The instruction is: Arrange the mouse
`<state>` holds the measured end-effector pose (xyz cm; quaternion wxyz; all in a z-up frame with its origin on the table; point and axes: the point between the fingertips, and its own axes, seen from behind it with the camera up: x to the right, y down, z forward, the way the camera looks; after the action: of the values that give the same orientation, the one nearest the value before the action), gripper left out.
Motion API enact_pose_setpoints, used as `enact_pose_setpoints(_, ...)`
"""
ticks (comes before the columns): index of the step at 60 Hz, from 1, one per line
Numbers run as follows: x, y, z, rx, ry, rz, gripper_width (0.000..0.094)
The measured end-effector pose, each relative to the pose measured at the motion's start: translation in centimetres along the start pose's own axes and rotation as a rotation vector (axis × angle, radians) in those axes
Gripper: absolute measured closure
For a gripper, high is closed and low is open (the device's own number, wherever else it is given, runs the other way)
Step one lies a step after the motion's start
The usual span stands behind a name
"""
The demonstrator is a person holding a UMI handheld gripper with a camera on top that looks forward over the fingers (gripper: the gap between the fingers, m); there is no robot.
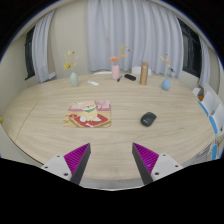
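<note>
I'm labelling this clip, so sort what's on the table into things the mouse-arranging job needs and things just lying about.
For the job:
- mouse, beyond the fingers
- patterned mat, left of the mouse
- hand-held gripper, open, holding nothing

Lying about:
- pink bottle
- brown bottle
- blue vase
- vase at the far right

open tongs (112, 160) above table (40, 120), mouse (148, 119) beyond, right of mat (88, 117)

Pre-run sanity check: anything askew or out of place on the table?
Only the mouse: it sits on the bare table, beside the patterned mouse pad rather than on it. Fingers open, holding nothing. No spills or damage visible.
</note>
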<state>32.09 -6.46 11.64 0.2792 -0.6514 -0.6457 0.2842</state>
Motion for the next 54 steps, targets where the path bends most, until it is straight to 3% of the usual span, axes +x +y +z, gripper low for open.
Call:
enact_pose_setpoints(24,13.4,2.6,1.1,0.052,0.102,-0.002,0.0069)
enact_pose_setpoints(54,16.5,2.2,9.3,0.071,0.072,0.003,0.0071)
